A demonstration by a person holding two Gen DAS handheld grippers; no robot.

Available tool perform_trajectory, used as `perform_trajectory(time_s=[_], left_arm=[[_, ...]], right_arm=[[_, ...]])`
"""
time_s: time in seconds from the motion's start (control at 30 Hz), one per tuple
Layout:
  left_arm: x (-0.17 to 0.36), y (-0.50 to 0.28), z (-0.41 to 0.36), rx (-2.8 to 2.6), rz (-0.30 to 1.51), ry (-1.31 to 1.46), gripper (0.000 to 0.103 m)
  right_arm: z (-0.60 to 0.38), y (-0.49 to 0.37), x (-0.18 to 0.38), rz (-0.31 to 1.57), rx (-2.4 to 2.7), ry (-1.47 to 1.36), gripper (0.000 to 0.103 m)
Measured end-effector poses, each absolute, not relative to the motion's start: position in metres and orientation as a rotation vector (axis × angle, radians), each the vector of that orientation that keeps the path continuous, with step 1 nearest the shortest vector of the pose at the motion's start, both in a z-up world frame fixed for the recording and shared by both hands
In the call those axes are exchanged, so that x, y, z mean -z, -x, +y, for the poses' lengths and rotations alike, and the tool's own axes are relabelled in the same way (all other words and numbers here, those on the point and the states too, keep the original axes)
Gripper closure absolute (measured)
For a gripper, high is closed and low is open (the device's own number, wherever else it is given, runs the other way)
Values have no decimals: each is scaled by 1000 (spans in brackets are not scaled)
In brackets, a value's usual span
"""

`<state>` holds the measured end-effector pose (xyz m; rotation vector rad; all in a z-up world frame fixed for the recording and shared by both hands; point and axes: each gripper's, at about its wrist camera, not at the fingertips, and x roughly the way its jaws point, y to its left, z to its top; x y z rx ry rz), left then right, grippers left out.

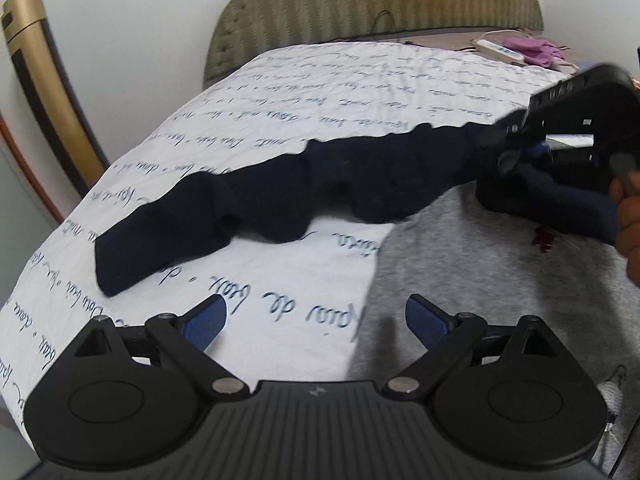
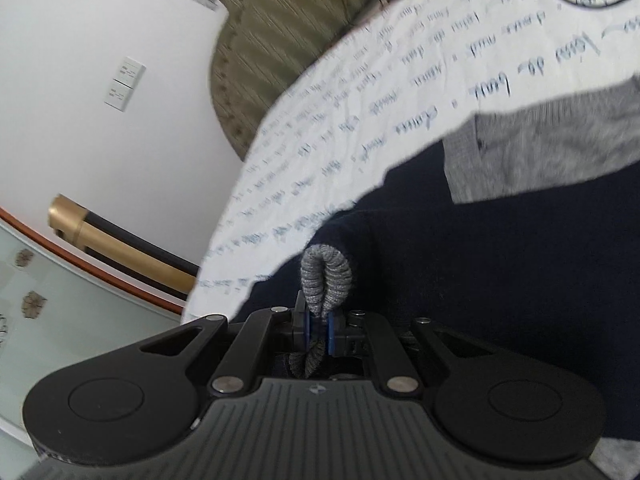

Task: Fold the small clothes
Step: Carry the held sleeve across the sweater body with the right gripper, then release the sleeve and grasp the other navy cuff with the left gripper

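A grey garment (image 1: 460, 280) with navy sleeves lies on a white bed sheet (image 1: 320, 92) printed with script. One navy sleeve (image 1: 280, 188) stretches leftward across the sheet. My left gripper (image 1: 316, 312) hovers open over the sheet and the grey body's edge, with nothing between its blue pads. At the right, my right gripper (image 1: 504, 148) pinches bunched navy fabric. In the right wrist view that gripper (image 2: 320, 328) is shut on a grey ribbed cuff (image 2: 326, 276) that loops out past the pads, with navy fabric (image 2: 480, 280) and the grey body (image 2: 540, 148) beyond.
An olive padded headboard (image 1: 360, 4) stands at the far end of the bed. A white power strip (image 1: 500, 50) and a purple cloth (image 1: 536, 50) lie at the back right. A gold post (image 1: 44, 92) stands left of the bed. A hand (image 1: 628, 216) holds the right gripper.
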<state>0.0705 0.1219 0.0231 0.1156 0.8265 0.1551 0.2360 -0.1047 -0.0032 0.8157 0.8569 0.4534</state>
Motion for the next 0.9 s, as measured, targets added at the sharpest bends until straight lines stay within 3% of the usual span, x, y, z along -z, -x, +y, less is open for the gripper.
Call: perform_trajectory(time_s=[0.07,0.17,0.33,0.43,0.57,0.7,0.9], left_arm=[[-21,-70,127,-172,834,-111,6],[-20,-69,136,-189,844,-105,6],[-15,-69,157,-243,858,-80,6],[-11,-70,169,-276,877,-44,6],[-12,-66,181,-303,879,-20,6],[-15,-61,200,-343,859,1,6],[-16,-60,250,-397,880,171,6]], right_arm=[[-99,-240,12,884,-460,-812,84],[-92,-241,17,909,-456,-760,64],[-87,-228,-1,845,-552,-720,60],[-76,-227,-8,841,-619,-681,43],[-62,-234,-2,922,-518,-568,41],[-60,-222,-9,859,-580,-565,40],[-39,-214,-17,850,-488,-317,39]])
